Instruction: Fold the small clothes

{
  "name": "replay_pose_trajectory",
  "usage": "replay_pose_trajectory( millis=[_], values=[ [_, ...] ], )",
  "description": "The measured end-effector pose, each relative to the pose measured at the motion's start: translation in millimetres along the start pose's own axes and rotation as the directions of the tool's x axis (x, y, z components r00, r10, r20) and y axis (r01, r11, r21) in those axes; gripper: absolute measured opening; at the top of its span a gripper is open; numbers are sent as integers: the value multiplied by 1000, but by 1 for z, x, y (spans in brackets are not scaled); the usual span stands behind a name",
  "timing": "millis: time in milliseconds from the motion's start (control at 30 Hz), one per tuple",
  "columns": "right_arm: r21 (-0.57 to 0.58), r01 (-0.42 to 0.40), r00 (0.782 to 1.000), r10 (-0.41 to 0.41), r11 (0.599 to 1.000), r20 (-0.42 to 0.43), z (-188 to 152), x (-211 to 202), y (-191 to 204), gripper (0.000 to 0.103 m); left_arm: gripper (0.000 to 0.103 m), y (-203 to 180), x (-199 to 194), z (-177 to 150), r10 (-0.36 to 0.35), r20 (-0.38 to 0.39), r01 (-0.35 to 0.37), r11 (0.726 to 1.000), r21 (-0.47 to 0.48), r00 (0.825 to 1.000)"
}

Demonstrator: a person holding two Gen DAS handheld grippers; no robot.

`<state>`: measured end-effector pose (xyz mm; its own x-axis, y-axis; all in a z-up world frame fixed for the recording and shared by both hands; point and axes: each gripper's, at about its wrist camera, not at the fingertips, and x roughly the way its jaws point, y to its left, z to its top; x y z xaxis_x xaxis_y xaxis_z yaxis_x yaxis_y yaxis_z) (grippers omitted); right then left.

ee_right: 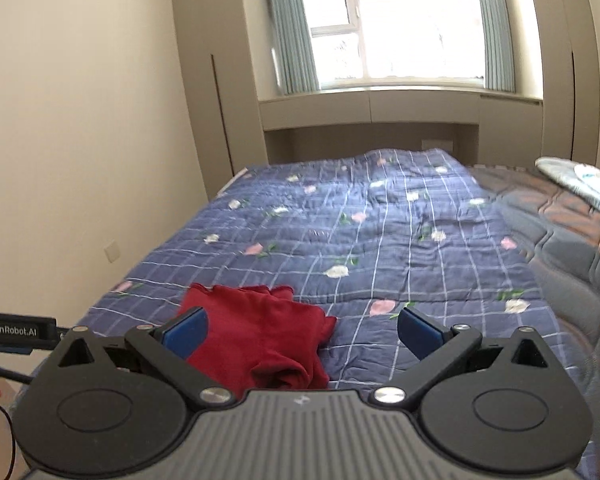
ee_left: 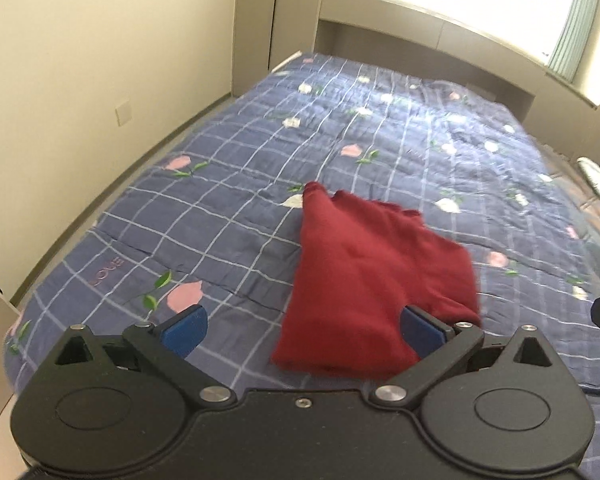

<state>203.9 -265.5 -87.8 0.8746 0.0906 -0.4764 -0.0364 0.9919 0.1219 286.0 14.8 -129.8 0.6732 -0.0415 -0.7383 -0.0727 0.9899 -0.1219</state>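
Note:
A small dark red garment (ee_left: 364, 276) lies folded on the blue checked quilt (ee_left: 228, 208), its ruffled hem at the far end. It also shows in the right wrist view (ee_right: 260, 340), low and left of centre. My left gripper (ee_left: 302, 330) is open and empty, held above the garment's near edge, its right pad (ee_left: 422, 330) over the cloth. My right gripper (ee_right: 302, 330) is open and empty, its left pad (ee_right: 186, 332) over the garment's left side. Neither gripper touches the cloth.
The quilt (ee_right: 400, 240) covers a bed that runs to a window alcove (ee_right: 380, 112). A wall lies along the left. A brown and grey bedspread (ee_right: 560, 232) and a pale patterned cloth (ee_right: 580, 180) lie at the right. The left gripper's cable (ee_right: 12, 376) hangs at the lower left.

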Motion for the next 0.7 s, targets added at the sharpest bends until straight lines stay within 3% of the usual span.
replay_pose_trajectory(
  millis=[267, 533, 700],
  values=[
    [-13, -50, 998, 51, 999, 23, 10, -89, 8, 103, 102, -2, -107, -21, 5, 98, -4, 1000, -11, 995],
    [-28, -122, 992, 122, 992, -12, 12, -161, 26, 103, 102, 7, -212, -49, 40, 161, -43, 999, 16, 986],
    [-15, -163, 985, 162, 986, -61, 8, -199, 39, 103, 102, 16, -255, -73, 67, 146, -69, 998, 12, 987]
  ],
)
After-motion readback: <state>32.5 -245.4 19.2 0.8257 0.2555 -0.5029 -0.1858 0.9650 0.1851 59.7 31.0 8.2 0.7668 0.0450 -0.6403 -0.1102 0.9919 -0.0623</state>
